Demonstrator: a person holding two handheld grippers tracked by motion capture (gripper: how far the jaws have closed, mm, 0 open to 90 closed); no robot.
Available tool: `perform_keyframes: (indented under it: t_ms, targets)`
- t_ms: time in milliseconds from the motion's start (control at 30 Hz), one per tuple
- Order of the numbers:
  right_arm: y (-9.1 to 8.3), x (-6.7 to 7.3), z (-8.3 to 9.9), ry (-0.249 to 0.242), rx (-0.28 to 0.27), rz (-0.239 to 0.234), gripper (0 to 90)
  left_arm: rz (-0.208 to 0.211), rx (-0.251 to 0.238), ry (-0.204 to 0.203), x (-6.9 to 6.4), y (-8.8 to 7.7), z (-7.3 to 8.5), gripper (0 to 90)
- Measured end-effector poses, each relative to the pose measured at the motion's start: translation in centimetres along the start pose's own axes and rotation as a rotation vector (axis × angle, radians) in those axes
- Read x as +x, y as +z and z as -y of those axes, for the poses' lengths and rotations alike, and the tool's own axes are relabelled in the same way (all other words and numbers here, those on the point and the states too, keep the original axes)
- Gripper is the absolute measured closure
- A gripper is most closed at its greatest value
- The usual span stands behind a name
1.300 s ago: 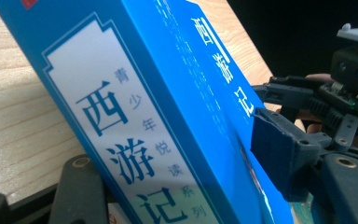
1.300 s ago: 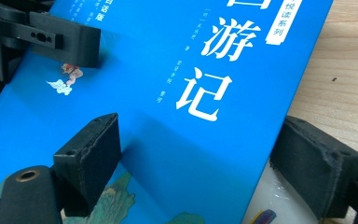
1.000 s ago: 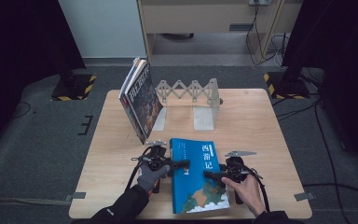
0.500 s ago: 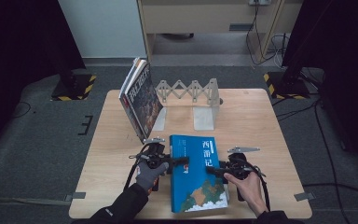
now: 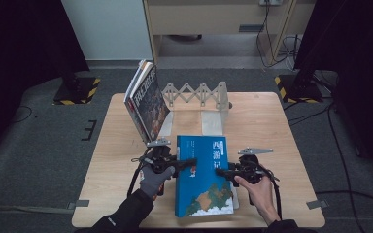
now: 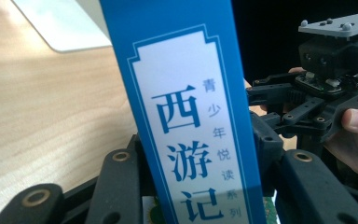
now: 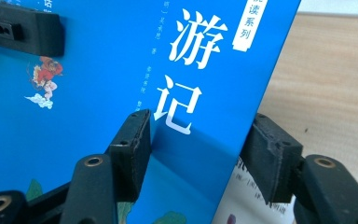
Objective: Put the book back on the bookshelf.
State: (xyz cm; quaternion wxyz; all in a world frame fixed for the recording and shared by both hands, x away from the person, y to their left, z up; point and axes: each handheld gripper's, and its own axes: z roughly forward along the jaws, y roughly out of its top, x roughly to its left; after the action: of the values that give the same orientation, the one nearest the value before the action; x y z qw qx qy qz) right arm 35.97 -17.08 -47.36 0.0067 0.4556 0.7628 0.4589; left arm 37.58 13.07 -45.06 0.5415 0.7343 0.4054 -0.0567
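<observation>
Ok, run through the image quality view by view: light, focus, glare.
High view: sharp and evenly lit on the table, dark curtains at both sides. Left gripper view: the blue book has crisp lettering, its spine's lower end shaded; the right gripper behind stays clear. Right gripper view: the cover is bright, the near jaws soft, a shadow beneath the left pad.

Blue book (image 5: 205, 174): glossy paper cover. Table (image 5: 272, 121): pale matt wood grain. Jaws: matt black plastic.

The square light-wood table (image 5: 272, 126) carries 1 white metal expanding book rack (image 5: 201, 104), with 2 magazines (image 5: 145, 99) leaning at its left end.
</observation>
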Motion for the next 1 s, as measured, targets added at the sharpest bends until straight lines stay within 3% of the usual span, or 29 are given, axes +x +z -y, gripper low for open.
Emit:
perform_keyframes:
  t_ms: [333, 533, 700, 800, 1000]
  targets:
    - [-0.4, 0.7, -1.6, -0.051, -0.082, 0.008, 51.1, 0.01, -0.078, 0.042, -1.0, -1.5, -1.5, 60.6]
    - [-0.6, 0.6, -2.3, -0.072, -0.102, 0.003, 51.7, -0.007, -0.086, 0.102, -2.0, -1.6, -2.4, 60.8]
    - [-1.1, 0.5, -3.0, -0.104, -0.142, 0.018, 52.0, -0.024, -0.124, 0.168, -3.0, -1.7, -3.1, 60.8]
    - [-1.5, 0.6, -3.4, -0.12, -0.176, 0.023, 52.7, -0.02, -0.146, 0.187, -3.0, -1.7, -2.9, 60.7]
    - [-1.1, 0.8, -2.8, -0.161, -0.174, 0.033, 54.1, -0.053, -0.136, 0.221, -2.8, -2.2, -1.6, 60.2]
